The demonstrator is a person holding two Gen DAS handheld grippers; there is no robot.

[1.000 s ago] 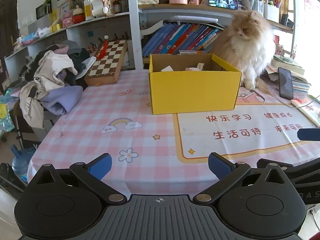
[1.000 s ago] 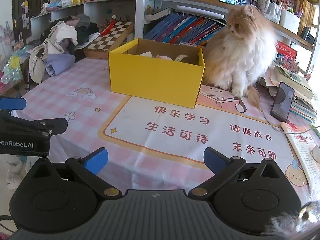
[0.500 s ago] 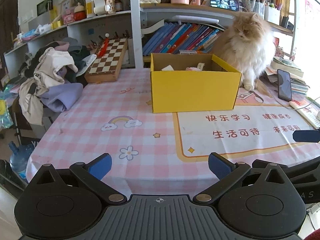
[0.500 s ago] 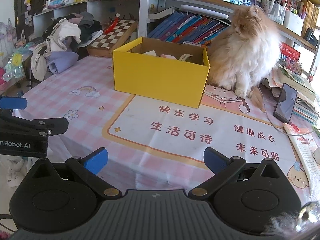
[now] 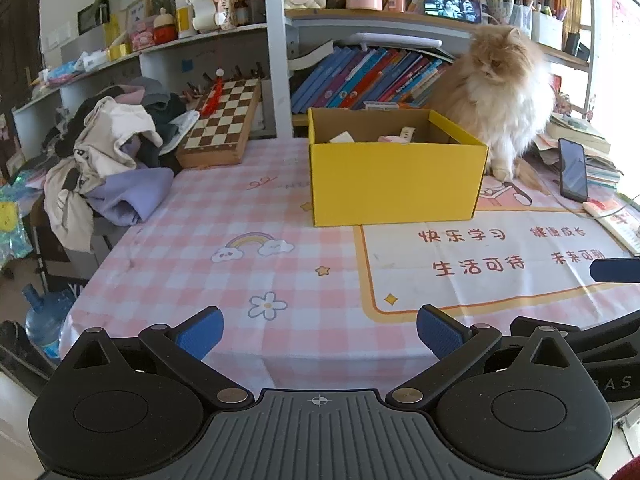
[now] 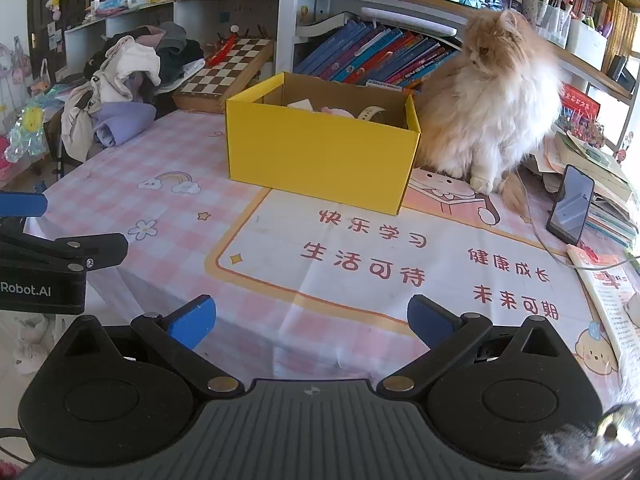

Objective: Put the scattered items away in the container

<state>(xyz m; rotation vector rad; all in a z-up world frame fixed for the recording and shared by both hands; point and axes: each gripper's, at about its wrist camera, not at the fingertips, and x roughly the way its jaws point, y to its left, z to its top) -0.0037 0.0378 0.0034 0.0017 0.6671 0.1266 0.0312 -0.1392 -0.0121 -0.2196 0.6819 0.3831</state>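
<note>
A yellow cardboard box (image 5: 394, 182) (image 6: 320, 160) stands open in the middle of the table, with a few small pale items (image 5: 394, 136) (image 6: 340, 111) lying inside. My left gripper (image 5: 319, 330) hovers open over the near table edge, nothing between its blue pads. My right gripper (image 6: 311, 320) is open too, low over the white panel of the tablecloth (image 6: 400, 264), and holds nothing. Each gripper shows at the edge of the other's view. Both stay well short of the box.
A fluffy orange cat (image 5: 500, 96) (image 6: 492, 100) sits right of the box. A phone (image 6: 570, 204) leans on stacked books at the right. A chessboard (image 5: 222, 120) and a heap of clothes (image 5: 108, 160) lie at the back left. Shelves of books fill the back.
Both grippers have drawn back slightly from the box and stay open. The cat has turned its head a little.
</note>
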